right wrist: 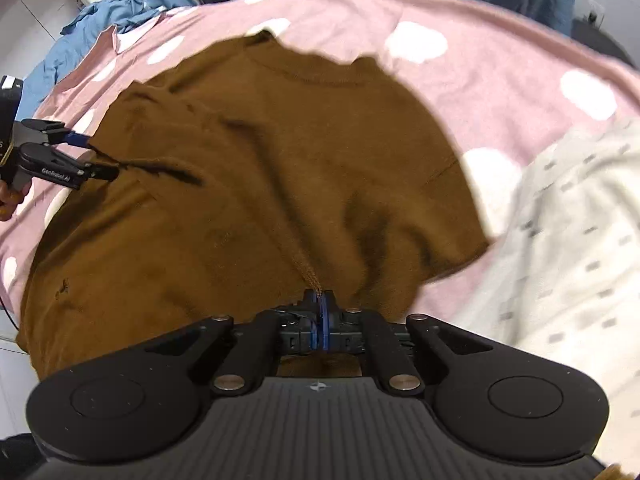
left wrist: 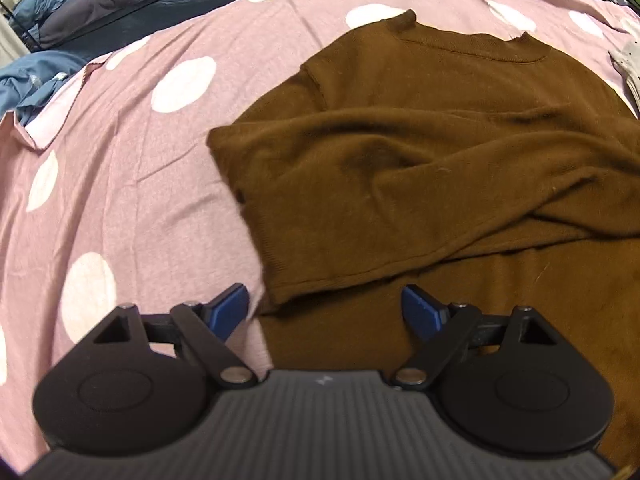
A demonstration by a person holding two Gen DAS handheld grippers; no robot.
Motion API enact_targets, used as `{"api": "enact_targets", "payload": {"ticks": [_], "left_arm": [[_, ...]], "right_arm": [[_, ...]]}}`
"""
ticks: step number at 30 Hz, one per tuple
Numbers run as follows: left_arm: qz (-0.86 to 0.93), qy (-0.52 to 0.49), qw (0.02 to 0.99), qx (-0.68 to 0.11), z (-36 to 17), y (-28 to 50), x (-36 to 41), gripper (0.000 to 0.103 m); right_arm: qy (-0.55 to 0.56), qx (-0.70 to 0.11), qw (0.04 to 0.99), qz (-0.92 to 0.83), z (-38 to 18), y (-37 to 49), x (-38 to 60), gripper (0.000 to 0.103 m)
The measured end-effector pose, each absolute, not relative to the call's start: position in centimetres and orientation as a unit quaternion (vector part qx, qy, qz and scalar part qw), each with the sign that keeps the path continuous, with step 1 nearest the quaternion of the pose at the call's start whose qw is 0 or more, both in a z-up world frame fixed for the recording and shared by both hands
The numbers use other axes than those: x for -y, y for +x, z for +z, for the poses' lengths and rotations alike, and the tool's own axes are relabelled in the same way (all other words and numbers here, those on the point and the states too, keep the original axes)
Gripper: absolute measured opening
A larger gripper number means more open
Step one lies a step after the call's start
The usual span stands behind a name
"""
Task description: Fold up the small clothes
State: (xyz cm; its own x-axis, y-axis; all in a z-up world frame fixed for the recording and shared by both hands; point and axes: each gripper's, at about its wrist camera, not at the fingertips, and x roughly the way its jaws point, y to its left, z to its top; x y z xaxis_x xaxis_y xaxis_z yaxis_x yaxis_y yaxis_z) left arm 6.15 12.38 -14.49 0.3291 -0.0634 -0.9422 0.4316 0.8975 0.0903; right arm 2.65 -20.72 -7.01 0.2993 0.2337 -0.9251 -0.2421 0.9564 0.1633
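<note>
Blue pads of my right claw point(right wrist: 321, 312) sit pressed together just ahead of the lens, with a pinch of brown knit caught between them, so that claw is clamped on the sweater point(right wrist: 280, 152). From the pinch a ridge of cloth runs up and away across the garment. My left claw point(left wrist: 326, 314) stands with its two blue pads well apart, nothing between them but the brown cloth lying beneath; one pad hovers over the pink sheet point(left wrist: 120, 200), the other over the sweater's lower part. From the right view that left claw shows at the sweater's left edge, its tips by a sleeve fold, with fingers of my hand point(right wrist: 8, 200) on its grip. Spread on the white-dotted pink sheet, the sweater lies with its collar at the far side and one sleeve folded across the chest. A pale patterned cloth point(right wrist: 568, 240) lies just right of it, and blue bedding point(left wrist: 28, 84) bunches at the sheet's far left edge
</note>
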Motion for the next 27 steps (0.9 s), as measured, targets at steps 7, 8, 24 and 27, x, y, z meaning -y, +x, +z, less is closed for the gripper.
{"api": "enact_targets", "payload": {"ticks": [7,8,24,27], "left_arm": [[-0.147,0.169,0.798,-0.560,-14.0,6.5,-12.8,0.084],[-0.147,0.167,0.799,-0.559,-13.7,6.3,-12.7,0.084],[-0.168,0.205,0.805,-0.531,-12.5,6.5,-9.9,0.088],[-0.169,0.217,0.801,-0.531,-13.2,6.5,-9.5,0.088]], "right_arm": [[-0.025,-0.567,0.818,0.093,-7.2,5.5,24.2,0.007],[-0.029,-0.575,0.812,0.095,-7.6,5.8,24.0,0.012],[0.091,-0.546,0.833,0.027,-7.0,0.1,24.8,0.046],[0.126,-0.549,0.827,0.001,-8.2,0.1,25.5,0.046]]}}
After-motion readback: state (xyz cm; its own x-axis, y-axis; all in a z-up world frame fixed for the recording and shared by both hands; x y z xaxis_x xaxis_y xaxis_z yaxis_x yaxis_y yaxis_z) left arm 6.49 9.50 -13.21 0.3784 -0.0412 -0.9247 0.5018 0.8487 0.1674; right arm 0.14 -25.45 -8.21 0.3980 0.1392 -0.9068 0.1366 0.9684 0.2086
